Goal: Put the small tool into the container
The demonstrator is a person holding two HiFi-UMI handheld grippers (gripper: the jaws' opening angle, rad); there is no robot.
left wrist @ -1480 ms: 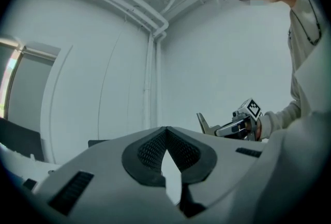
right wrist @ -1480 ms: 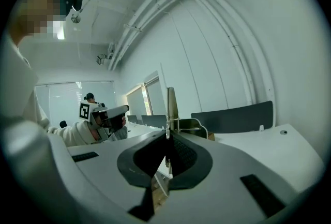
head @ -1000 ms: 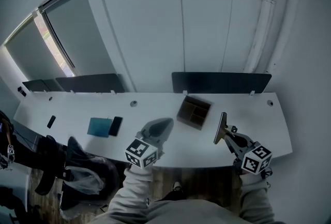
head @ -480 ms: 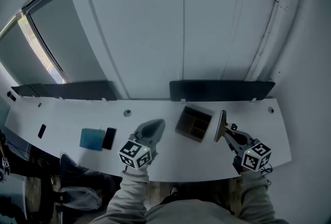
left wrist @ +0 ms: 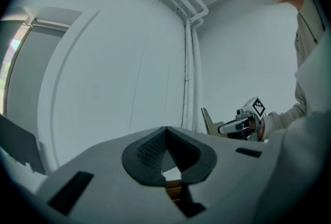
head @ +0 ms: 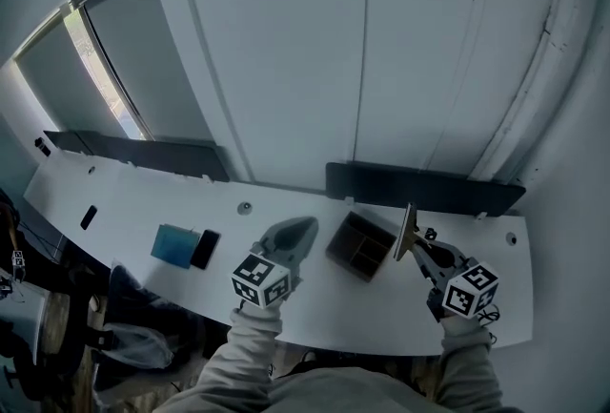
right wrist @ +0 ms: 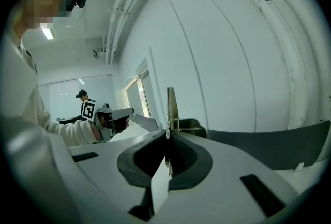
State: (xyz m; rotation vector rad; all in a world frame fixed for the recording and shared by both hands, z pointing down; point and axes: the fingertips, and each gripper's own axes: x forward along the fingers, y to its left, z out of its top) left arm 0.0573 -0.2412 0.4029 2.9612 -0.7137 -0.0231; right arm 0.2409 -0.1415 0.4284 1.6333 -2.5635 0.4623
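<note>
tool (head: 407,228): thin flat blade, likely stiff, light, slick; best held low on the flats | right tongs (head: 419,254) clamped on it, upright, beside container (head: 360,246) | left tongs (head: 307,226) closed, empty

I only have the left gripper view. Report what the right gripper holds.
Observer: The right gripper is shut on a thin flat tool, its blade standing up out of the jaws.
Operator: Now place the container for me.
Observer: In the head view the brown compartmented container sits on the white table, between the left gripper and the right gripper.
Operator: List what else is on the table.
Observer: A teal flat item and a black phone lie side by side, left of the left gripper.
</note>
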